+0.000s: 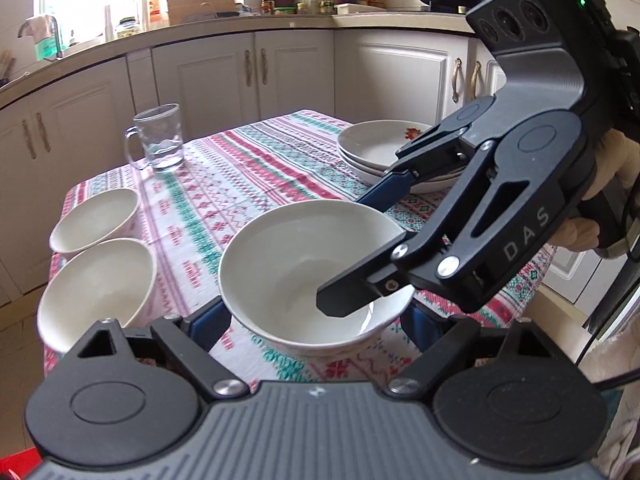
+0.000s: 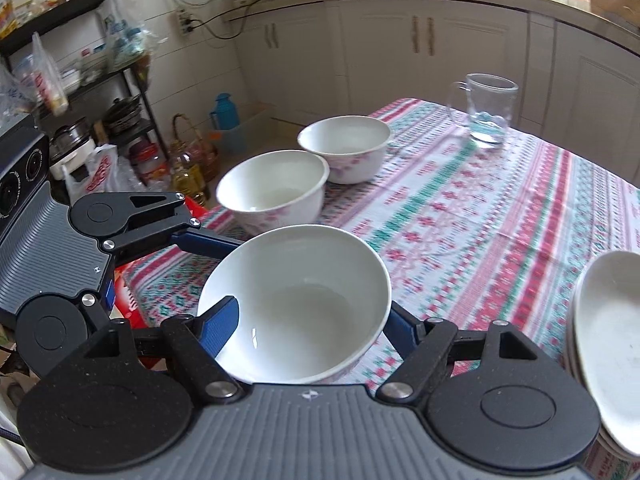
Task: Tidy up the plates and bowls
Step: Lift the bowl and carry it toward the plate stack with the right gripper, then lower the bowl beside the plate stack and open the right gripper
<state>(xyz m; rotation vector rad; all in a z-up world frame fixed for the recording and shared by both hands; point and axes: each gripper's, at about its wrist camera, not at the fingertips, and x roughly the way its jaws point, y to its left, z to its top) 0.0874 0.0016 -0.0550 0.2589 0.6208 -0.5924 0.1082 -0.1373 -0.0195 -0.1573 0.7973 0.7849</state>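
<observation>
Left to right on the tablecloth (image 1: 248, 168): I've got two small bowls (image 1: 96, 220) touching each other at the left edge of the tabletop, one nearer me (image 1: 100, 288), both upright & empty. Glass mug (image 1: 160, 138) sits behind them toward the far left corner, well apart.

Middle: the big white bowl (image 1: 304, 264) is gripped by both tools at once. My left gripper (image 1: 316, 320) straddles it w/ a blue finger (image 1: 210, 318) against the outside on each side, so it's clamped across the bowl. My right gripper (image 2: 308, 320) bites the rim: one finger (image 2: 220, 326) inside the bowl, the other outside, pinching the wall. In the right wrist view the bowl looks tilted; can't tell if its base touches the cloth.

Right: stack of plates (image 1: 380, 148) near the far right corner, partly hidden behind the right gripper's arm. A hand (image 1: 588, 224) holds that gripper's handle.
</observation>
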